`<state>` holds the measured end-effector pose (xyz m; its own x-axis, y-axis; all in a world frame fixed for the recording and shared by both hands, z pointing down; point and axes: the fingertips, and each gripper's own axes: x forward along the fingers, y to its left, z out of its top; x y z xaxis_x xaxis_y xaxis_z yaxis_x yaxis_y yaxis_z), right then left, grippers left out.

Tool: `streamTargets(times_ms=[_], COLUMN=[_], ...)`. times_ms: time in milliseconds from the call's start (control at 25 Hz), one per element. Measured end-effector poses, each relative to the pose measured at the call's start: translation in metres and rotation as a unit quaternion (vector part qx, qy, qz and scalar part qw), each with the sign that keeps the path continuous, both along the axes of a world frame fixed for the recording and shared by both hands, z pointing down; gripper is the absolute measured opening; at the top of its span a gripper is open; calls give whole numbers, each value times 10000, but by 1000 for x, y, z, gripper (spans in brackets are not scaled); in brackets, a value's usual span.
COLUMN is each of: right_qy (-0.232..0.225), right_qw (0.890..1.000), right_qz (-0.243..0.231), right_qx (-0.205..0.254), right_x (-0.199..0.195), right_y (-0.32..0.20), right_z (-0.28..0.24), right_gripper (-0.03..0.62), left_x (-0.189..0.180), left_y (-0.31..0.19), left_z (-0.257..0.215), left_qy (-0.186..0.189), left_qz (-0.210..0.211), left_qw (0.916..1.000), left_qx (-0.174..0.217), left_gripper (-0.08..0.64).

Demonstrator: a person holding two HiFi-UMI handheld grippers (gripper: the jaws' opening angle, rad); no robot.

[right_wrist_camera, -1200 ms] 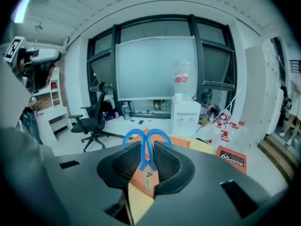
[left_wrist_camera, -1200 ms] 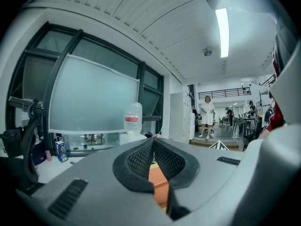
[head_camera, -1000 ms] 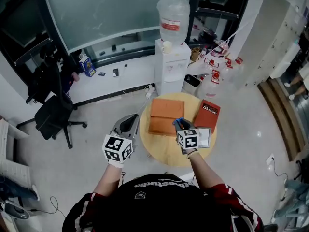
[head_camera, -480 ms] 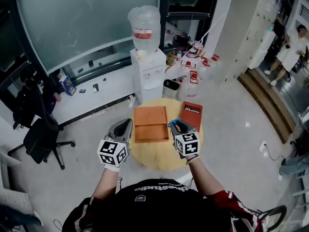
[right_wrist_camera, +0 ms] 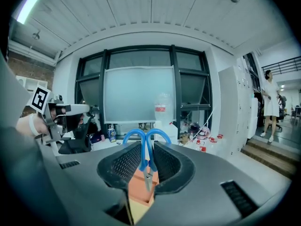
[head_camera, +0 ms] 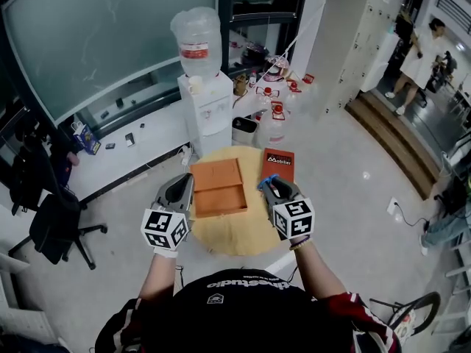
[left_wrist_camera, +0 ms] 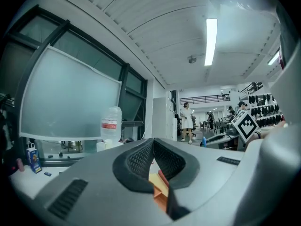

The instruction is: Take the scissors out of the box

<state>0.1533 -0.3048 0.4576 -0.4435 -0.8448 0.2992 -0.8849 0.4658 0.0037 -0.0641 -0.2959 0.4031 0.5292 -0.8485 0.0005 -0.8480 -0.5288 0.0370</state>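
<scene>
The orange box [head_camera: 215, 176] lies open on the round wooden bench [head_camera: 234, 237], and nothing can be seen inside it. Everything here is told from that box.

The scissors [right_wrist_camera: 145, 150] are out of the box. The right tool [head_camera: 269, 186] has them squeezed between its two black pads, up in the air just to the right of the box. The pads press on the middle part of the scissors, so the jaws stand a little apart with the scissors filling the gap. The two blue handle loops stick up past the tips of the tool, and the thin metal blades point down toward the box. The blades look closed together. In the right gripper view, a corner of the box shows low down between the jaws, under the scissors.

The left tool [head_camera: 183, 187] is on the other side — just left of the box, in the air near the edge of the bench. Its pads meet at the tips and it has nothing in it. Through the small gap lower down between its pads, a bit of the box and the bench can be seen.

A red book [head_camera: 277, 165] lies flat on the bench, just to the right of the box, on the far side of the right tool. Behind the box, off the bench, stands a white water cooler [head_camera: 204, 101] with a big clear bottle on top. Far off to the right of the box, a person [head_camera: 422, 48] in white clothes stands by some steps.
</scene>
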Motion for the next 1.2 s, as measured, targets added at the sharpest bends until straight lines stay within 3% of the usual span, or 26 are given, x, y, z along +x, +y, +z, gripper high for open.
streamTargets(times_ms=[520, 680, 1200], right_qy=[-301, -503, -566], right_qw=[9974, 9966, 9955], right_qz=[-183, -215, -358], right_qx=[622, 623, 670], right_x=[-1, -5, -18], right_y=[19, 15, 7], right_z=[-88, -92, -100], right_gripper=[110, 110, 112], left_x=[-4, -11, -28], left_y=[0, 1, -3], left_z=[-18, -20, -21], left_qy=[36, 36, 44], left_qz=[51, -34, -250], left_qw=[9999, 9999, 9996], left_qx=[96, 163, 154], left_gripper=[18, 18, 18])
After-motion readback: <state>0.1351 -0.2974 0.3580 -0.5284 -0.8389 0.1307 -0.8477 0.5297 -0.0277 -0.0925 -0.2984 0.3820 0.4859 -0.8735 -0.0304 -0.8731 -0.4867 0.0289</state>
